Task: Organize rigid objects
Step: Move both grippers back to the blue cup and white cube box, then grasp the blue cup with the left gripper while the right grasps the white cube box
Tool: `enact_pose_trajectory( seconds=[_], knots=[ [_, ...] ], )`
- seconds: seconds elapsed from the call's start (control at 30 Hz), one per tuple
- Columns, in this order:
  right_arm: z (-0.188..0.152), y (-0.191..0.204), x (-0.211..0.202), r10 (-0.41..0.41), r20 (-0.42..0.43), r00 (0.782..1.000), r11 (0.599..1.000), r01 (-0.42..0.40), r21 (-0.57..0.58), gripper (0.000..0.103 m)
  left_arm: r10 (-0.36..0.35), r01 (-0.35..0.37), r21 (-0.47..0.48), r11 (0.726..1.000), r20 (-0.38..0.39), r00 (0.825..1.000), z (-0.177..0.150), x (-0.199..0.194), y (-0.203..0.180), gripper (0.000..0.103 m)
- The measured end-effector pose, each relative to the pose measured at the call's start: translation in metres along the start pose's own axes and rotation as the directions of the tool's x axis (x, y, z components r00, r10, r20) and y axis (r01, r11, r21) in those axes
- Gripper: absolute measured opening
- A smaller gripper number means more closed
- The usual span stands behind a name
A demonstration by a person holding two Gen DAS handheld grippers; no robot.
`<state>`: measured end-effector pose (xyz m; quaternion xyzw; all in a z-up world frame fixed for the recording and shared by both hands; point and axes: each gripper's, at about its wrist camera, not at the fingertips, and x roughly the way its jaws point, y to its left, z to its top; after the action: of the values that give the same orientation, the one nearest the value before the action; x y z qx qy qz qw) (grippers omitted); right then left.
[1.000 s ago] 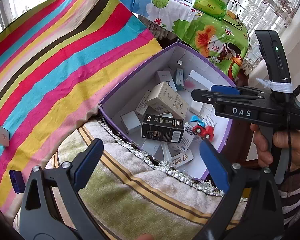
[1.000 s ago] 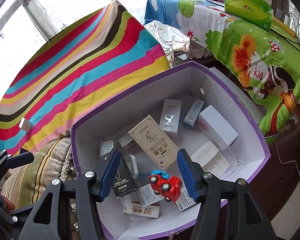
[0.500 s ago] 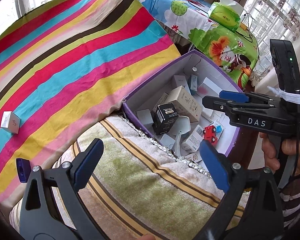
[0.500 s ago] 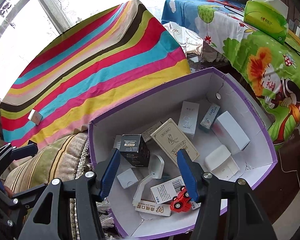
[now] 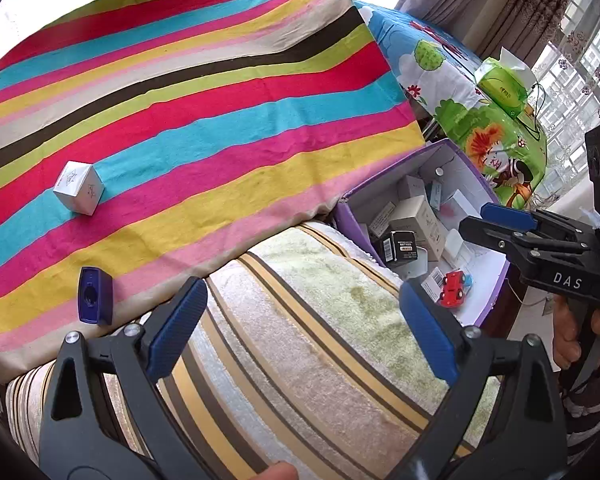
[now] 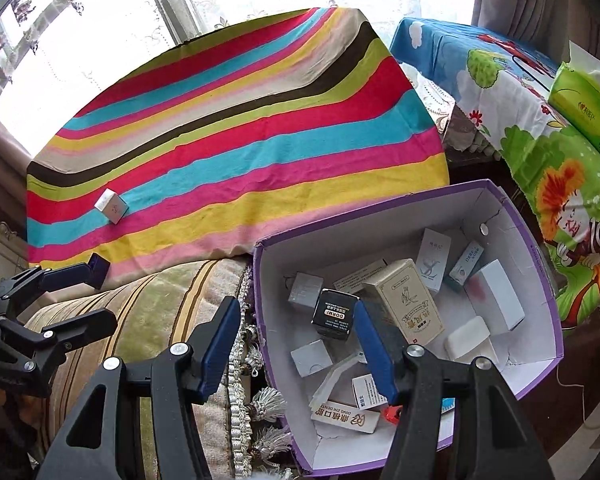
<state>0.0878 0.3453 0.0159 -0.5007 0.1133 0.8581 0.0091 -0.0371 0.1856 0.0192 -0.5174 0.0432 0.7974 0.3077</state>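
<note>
Both cameras have pulled back from the purple box since the earlier frames, so that the striped cloth now fills most of each view and the red toy car no longer sits between the right fingers. At the far left, on a turquoise stripe of the striped cloth point(image 5: 204, 92), lies a small white cube box point(image 5: 79, 193), well apart from everything else. Nearer, at the cloth's lower edge, stands a small dark blue box point(image 5: 95, 295), just beside the left finger of the left hand-held gripper point(image 5: 300, 328), which is wide open and holds nothing above a striped towel cushion point(image 5: 312, 320). To the right stands the purple box point(image 6: 540, 264), open at the top, with many small cartons inside, among them a black carton point(image 6: 334, 314), a tall beige carton point(image 6: 406, 306) and a red toy car point(image 5: 453, 287) near the front wall. The right hand-held gripper point(image 6: 296, 344) is also open and empty, above the box's left wall. At the far right a green tissue pack point(image 6: 584, 110) lies on a cartoon tablecloth point(image 6: 540, 168).
</note>
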Motion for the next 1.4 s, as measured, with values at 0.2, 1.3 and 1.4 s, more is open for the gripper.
enact_pose_trajectory(
  seconds=[0.2, 1.3, 1.4],
  knots=[
    [0.007, 0.035, -0.003, 0.021, -0.004, 1.000, 0.997, -0.021, -0.076, 0.060, 0.032, -0.031, -0.062, 0.998, 0.007, 0.999, -0.008, -0.012, 0.041, 0.096],
    [0.108, 0.213, 0.008, 0.113, 0.044, 0.993, 0.902, -0.084, -0.423, 0.072, 0.119, -0.156, -0.142, 0.978, -0.239, 0.964, -0.009, 0.037, 0.163, 0.044],
    [0.113, 0.221, 0.030, 0.107, 0.014, 0.994, 0.898, -0.091, -0.430, 0.072, 0.109, -0.148, -0.150, 0.978, -0.239, 0.965, -0.009, 0.041, 0.167, 0.040]
  ],
)
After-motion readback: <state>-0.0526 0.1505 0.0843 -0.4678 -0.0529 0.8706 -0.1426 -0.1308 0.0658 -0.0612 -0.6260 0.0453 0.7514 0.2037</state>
